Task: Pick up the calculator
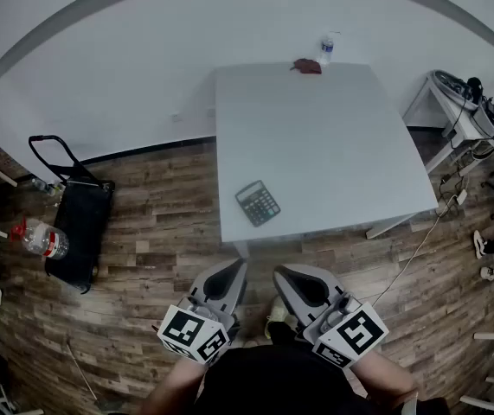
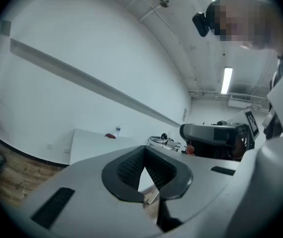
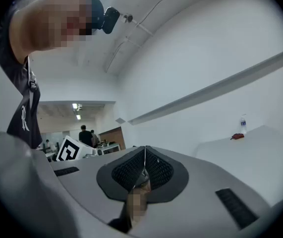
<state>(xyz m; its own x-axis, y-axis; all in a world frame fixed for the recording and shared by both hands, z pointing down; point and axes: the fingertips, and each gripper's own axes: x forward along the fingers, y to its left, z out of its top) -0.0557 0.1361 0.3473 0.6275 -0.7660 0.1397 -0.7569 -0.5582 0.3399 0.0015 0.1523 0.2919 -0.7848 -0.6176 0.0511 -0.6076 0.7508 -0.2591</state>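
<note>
Both pairs of fingers were pressed together with nothing in them. My left gripper (image 1: pixel 234 267) had its black ribbed pads (image 2: pixel 129 168) closed tip to tip, and my right gripper (image 1: pixel 283 274) looked the same, pads (image 3: pixel 131 171) meeting in a thin line. I held the two side by side, close to my body, noses aimed at the table (image 1: pixel 333 145), with their marker cubes (image 1: pixel 193 333) back near my forearms. Both were over the wooden floor (image 1: pixel 160 188), short of the table's near edge and touching nothing. The calculator (image 1: pixel 258 203) lay flat on the white tabletop near the front left corner, turned a bit askew to the edge, keys up. It was well apart from both grippers, just beyond the left one's nose. The rest of the tabletop was bare up to the far edge, where a small water bottle (image 1: pixel 326 48) stood against the wall with a small dark red thing (image 1: pixel 306 66) lying just beside it; I couldn't tell what that was. Off to my left, a black hand cart (image 1: pixel 78 223) sat on the floor with a big clear water jug (image 1: pixel 43 239) lying next to it. On my right was another white table (image 1: pixel 454 119) piled with dark gear, a cable (image 1: pixel 420 249) ran across the floor, and somebody's shoes (image 1: pixel 480 245) showed at the edge.
</note>
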